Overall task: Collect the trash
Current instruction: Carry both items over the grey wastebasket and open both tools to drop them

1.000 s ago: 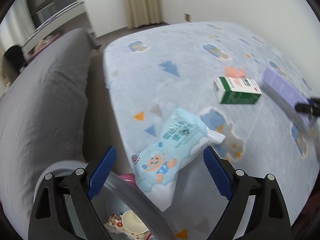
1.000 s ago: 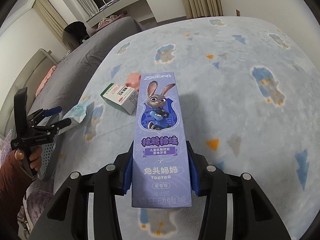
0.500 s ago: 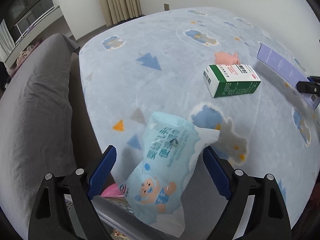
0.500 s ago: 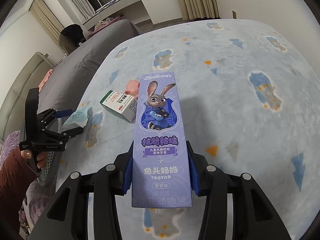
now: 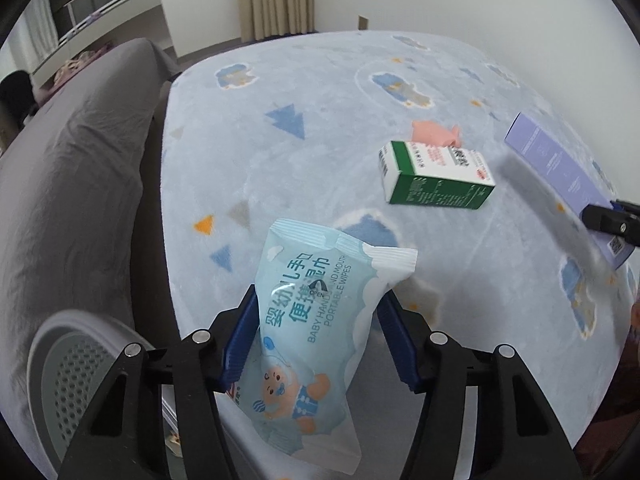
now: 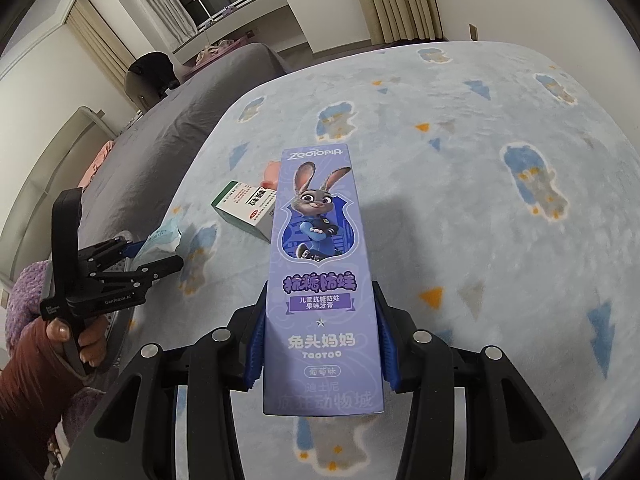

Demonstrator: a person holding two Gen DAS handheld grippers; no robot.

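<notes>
1. Since the earlier frames, the left gripper (image 5: 318, 334) has been brought in around the wipes pack (image 5: 316, 332), and its jaws have just been closing, with the pack now between them; the blue pads (image 5: 240, 338) are seen against both sides of the pack, so it appears to be gripped.
2. By contrast, the right gripper (image 6: 320, 344) is seen unchanged, clamped at a narrow opening on the lower part of the purple toothpaste box (image 6: 320, 264).
3. Both grippers are angled steeply downward over the blue patterned blanket (image 5: 320, 120).
4. In the right wrist view, the left gripper (image 6: 158, 256) is seen at the near left edge of the blanket, held by a hand (image 6: 80, 340) in a dark red sleeve (image 6: 28, 396), with the pack (image 6: 164, 238) protruding from its fingers.
5. The pack is held tilted, its top pointing far and right, its lower end hanging off the near blanket edge.
6. A perforated grey-white bin (image 5: 64, 368) is visible at the near left, below the left gripper.
7. A green-and-white carton (image 5: 434, 176) lies on the blanket to the far right of the pack, well apart from it, with a small pink item (image 5: 434, 132) just beyond it.
8. The toothpaste box (image 5: 560, 168) is held off the blanket, to the right of the carton.
</notes>
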